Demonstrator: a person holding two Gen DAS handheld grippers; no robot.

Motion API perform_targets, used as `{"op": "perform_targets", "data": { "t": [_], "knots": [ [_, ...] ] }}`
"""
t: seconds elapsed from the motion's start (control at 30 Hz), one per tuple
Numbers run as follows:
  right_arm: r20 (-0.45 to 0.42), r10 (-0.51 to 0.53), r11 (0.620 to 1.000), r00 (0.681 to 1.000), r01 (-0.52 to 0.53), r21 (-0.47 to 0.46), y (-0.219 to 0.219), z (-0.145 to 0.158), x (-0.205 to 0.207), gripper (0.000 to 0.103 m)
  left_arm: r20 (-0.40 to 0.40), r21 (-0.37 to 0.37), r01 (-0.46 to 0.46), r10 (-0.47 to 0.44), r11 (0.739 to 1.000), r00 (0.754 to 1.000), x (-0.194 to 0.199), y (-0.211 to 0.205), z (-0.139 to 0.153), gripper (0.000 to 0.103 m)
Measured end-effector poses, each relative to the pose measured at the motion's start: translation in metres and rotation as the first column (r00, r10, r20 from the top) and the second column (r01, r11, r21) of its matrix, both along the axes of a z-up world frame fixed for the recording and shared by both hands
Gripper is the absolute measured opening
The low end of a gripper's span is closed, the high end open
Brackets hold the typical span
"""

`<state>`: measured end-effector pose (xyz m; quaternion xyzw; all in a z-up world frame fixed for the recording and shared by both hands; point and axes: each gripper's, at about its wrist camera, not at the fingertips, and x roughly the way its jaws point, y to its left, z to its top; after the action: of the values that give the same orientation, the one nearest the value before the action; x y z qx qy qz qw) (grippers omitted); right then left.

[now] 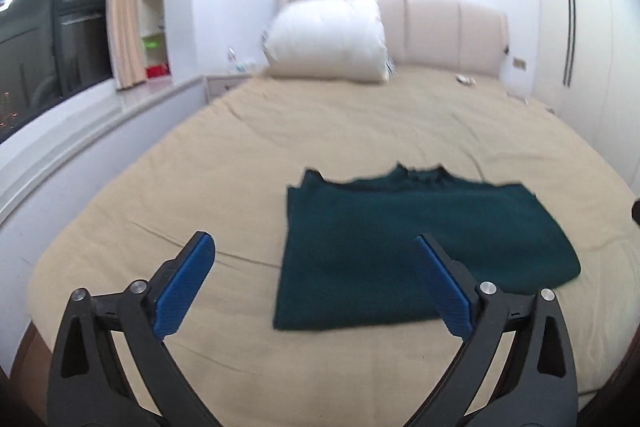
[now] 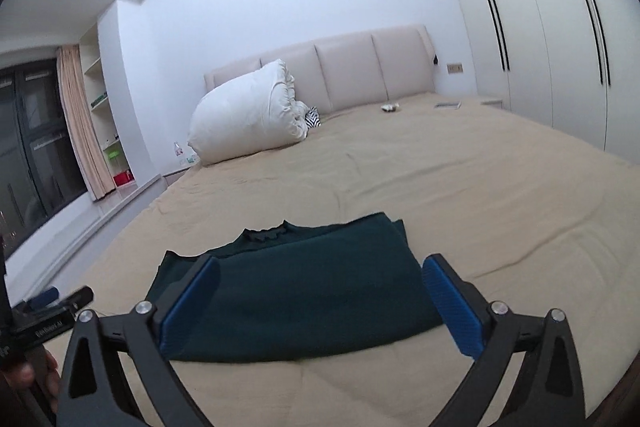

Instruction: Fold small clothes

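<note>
A dark green garment point(image 1: 400, 235) lies folded flat on the beige bed sheet point(image 1: 224, 155), its ruffled collar at the far edge. It also shows in the right wrist view point(image 2: 304, 287). My left gripper point(image 1: 314, 245) is open and empty, held above the bed near the garment's left edge. My right gripper point(image 2: 320, 267) is open and empty, held above the garment's near edge. The left gripper's tip point(image 2: 52, 297) shows at the left edge of the right wrist view.
A white pillow point(image 2: 248, 111) leans on the padded headboard point(image 2: 352, 67). A striped item point(image 2: 313, 117) lies beside it. Small objects point(image 2: 390, 108) lie near the headboard. A window ledge point(image 1: 80, 123) runs along the left, white wardrobes point(image 2: 560, 27) along the right.
</note>
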<state>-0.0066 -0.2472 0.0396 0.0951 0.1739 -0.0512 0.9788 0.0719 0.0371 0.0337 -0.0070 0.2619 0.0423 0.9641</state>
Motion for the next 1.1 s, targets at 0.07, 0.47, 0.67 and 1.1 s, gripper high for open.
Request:
{"op": "perform_targets", "data": {
  "t": [0.07, 0.47, 0.67, 1.1],
  "knots": [
    [0.014, 0.008, 0.998, 1.0, -0.008, -0.055, 0.011, 0.006, -0.004, 0.103, 0.019, -0.018, 0.01, -0.009, 1.0, 1.0, -0.005, 0.002, 0.01, 0.103],
    [-0.095, -0.01, 1.0, 0.995, 0.007, -0.028, 0.018, 0.005, 0.001, 0.103, -0.182, -0.001, 0.065, -0.064, 0.998, 0.981, -0.002, -0.006, -0.002, 0.103],
    [-0.137, 0.035, 0.999, 0.99, -0.035, 0.008, 0.008, -0.016, 0.028, 0.103, -0.267, -0.111, 0.034, -0.063, 0.993, 0.962, 0.037, 0.022, -0.045, 0.103],
    [-0.231, 0.316, 0.884, 0.92, -0.198, 0.423, -0.005, -0.08, 0.137, 0.088, -0.419, -0.618, -0.238, -0.059, 0.749, 0.906, 0.084, 0.118, -0.152, 0.103]
  ]
}}
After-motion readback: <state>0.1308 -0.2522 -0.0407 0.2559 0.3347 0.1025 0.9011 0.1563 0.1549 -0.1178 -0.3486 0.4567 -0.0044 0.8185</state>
